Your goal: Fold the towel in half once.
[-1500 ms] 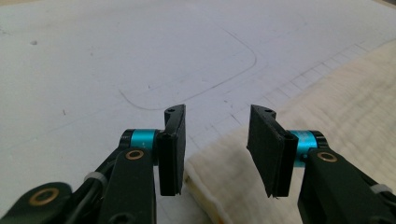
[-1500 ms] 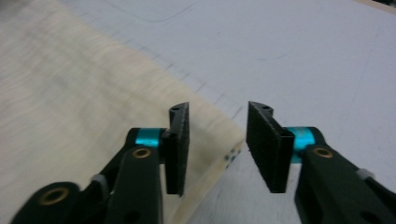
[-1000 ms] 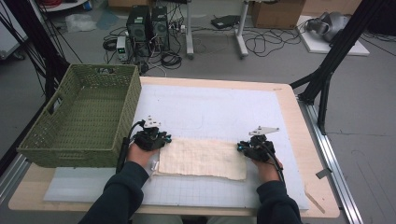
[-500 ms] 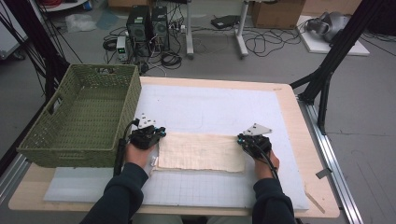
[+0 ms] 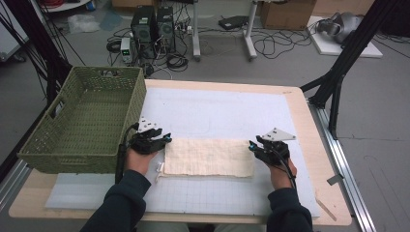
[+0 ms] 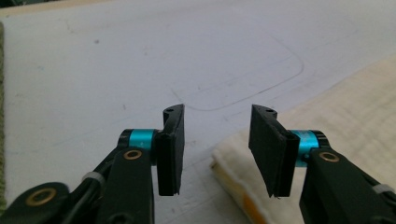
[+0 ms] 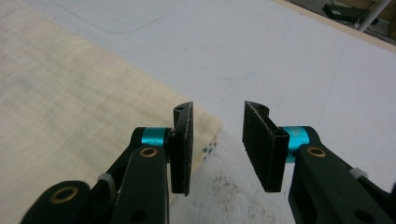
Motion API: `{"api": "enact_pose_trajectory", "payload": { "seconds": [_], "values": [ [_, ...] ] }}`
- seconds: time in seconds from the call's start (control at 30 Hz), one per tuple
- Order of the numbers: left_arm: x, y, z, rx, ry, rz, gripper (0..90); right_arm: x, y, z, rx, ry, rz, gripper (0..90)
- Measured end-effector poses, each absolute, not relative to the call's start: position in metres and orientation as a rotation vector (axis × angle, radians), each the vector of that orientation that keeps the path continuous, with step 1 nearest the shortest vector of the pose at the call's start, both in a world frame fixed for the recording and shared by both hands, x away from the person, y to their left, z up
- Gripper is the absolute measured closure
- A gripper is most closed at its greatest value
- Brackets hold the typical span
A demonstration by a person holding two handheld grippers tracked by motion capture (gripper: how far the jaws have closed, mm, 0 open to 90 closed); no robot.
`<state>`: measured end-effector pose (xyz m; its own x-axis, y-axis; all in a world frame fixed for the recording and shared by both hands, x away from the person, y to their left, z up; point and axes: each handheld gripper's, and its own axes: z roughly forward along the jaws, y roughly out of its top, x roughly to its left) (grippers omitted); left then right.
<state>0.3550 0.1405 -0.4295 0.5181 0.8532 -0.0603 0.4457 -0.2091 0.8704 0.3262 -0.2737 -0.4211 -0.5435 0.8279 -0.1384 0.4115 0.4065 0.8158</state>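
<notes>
A cream folded cloth (image 5: 208, 157) lies flat on the white mat (image 5: 217, 111), between my two grippers. My left gripper (image 5: 162, 140) sits at the cloth's left end. Its jaws have just been opening and stand apart (image 6: 217, 149). The cloth's corner (image 6: 233, 168) rests on the mat below the gap, free of the pads. My right gripper (image 5: 251, 145) is at the cloth's right end. Its jaws have also just been opening (image 7: 217, 144), and nothing is pinched between them. The cloth (image 7: 70, 93) spreads to the left of this gripper, its corner just beyond the left pad.
A green woven basket (image 5: 82, 121) stands on the table's left side, close beside my left hand. The mat runs on beyond the cloth toward the table's far edge (image 5: 217, 84). Computers and cables lie on the floor behind the table.
Both grippers were shut on the cloth's ends and now stand open with the cloth released. The cloth lies flat, a little farther from the person than before.
</notes>
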Motion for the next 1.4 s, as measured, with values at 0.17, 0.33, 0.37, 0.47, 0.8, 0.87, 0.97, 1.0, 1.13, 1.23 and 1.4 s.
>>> {"api": "enact_pose_trajectory", "payload": {
  "seconds": [0.17, 0.33, 0.37, 0.47, 0.8, 0.87, 0.97, 1.0, 1.13, 1.23, 1.4],
  "values": [
    [0.350, 0.142, -0.424, 1.813, 1.035, 0.546, 51.5, 0.301, -0.271, -0.424, 0.929, 2.242, 1.031, 65.5],
    [0.346, 0.144, -0.421, 1.799, 0.992, 0.509, 51.2, 0.283, -0.266, -0.438, 0.855, 2.354, 1.012, 65.0],
    [0.345, 0.145, -0.421, 1.791, 0.986, 0.504, 50.6, 0.282, -0.266, -0.441, 0.850, 2.370, 0.996, 65.1],
    [0.343, 0.147, -0.422, 1.781, 0.989, 0.482, 49.4, 0.278, -0.268, -0.444, 0.840, 2.397, 0.975, 65.6],
    [0.336, 0.149, -0.424, 1.734, 0.970, 0.425, 36.1, 0.278, -0.282, -0.424, 0.937, 2.218, 1.086, 42.1],
    [0.334, 0.147, -0.423, 1.730, 0.960, 0.420, 28.3, 0.280, -0.285, -0.423, 0.970, 2.179, 1.076, 34.7],
    [0.329, 0.144, -0.423, 1.712, 0.926, 0.419, 17.5, 0.283, -0.292, -0.421, 1.018, 2.123, 1.083, 25.4],
    [0.328, 0.143, -0.423, 1.721, 0.912, 0.408, 17.6, 0.283, -0.295, -0.420, 1.034, 2.102, 1.090, 21.8],
    [0.326, 0.139, -0.422, 1.725, 0.878, 0.387, 17.6, 0.281, -0.306, -0.415, 1.094, 2.025, 1.118, 12.7],
    [0.324, 0.138, -0.421, 1.726, 0.860, 0.385, 17.7, 0.280, -0.313, -0.413, 1.117, 1.995, 1.134, 11.9],
    [0.324, 0.138, -0.422, 1.728, 0.852, 0.369, 19.9, 0.283, -0.314, -0.413, 1.112, 2.034, 1.141, 11.2]
  ]
}}
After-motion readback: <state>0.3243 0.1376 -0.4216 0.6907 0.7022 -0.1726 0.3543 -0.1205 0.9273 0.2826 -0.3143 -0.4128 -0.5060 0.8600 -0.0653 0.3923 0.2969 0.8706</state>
